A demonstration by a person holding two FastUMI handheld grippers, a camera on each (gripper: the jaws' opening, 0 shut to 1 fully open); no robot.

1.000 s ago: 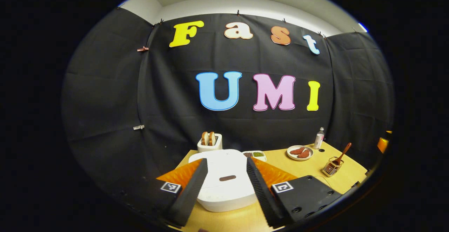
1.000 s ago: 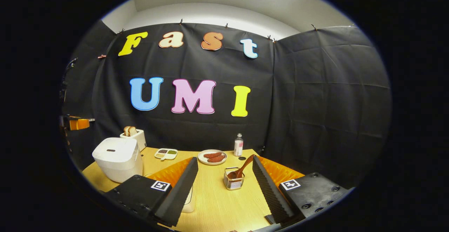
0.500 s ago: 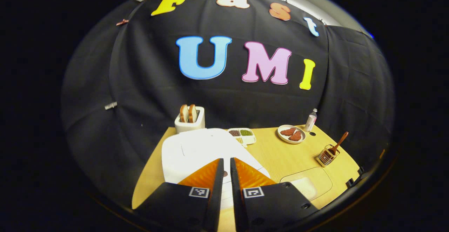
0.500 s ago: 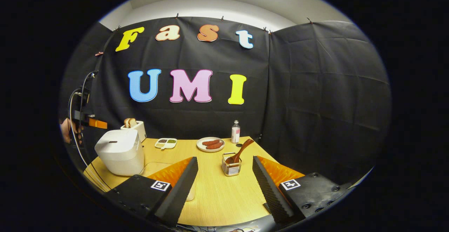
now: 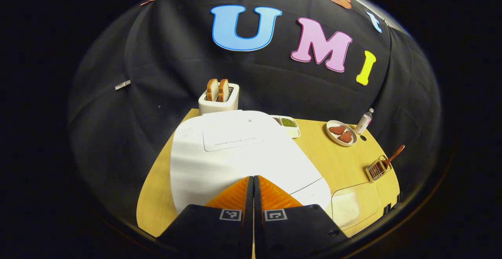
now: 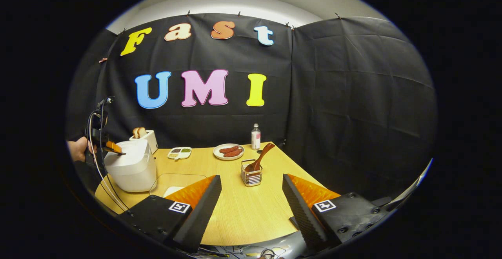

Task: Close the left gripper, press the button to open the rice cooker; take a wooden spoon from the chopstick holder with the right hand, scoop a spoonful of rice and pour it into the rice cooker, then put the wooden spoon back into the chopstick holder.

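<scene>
The white rice cooker (image 5: 235, 153) sits with its lid down at the table's left. My left gripper (image 5: 253, 177) is shut with nothing between its fingers, tips resting at the front of the lid and hiding the button. In the right gripper view a hand holds that left gripper (image 6: 116, 150) on the rice cooker (image 6: 131, 167). My right gripper (image 6: 251, 178) hangs open above the table, short of the wire chopstick holder (image 6: 251, 176). The wooden spoon (image 6: 259, 158) leans in it, handle up to the right. A clear box of rice (image 5: 353, 208) lies right of the cooker.
A toaster with bread (image 5: 219, 98) stands behind the cooker. Along the back wall sit a divided dish of grains (image 5: 289, 125), a plate of sausages (image 5: 341, 132) and a small bottle (image 5: 364, 120). The table edge (image 6: 251, 240) runs just under my right gripper.
My left gripper closed from wide open to shut and came down onto the front of the cooker lid. My right gripper stayed open and drew back slightly from the holder.
</scene>
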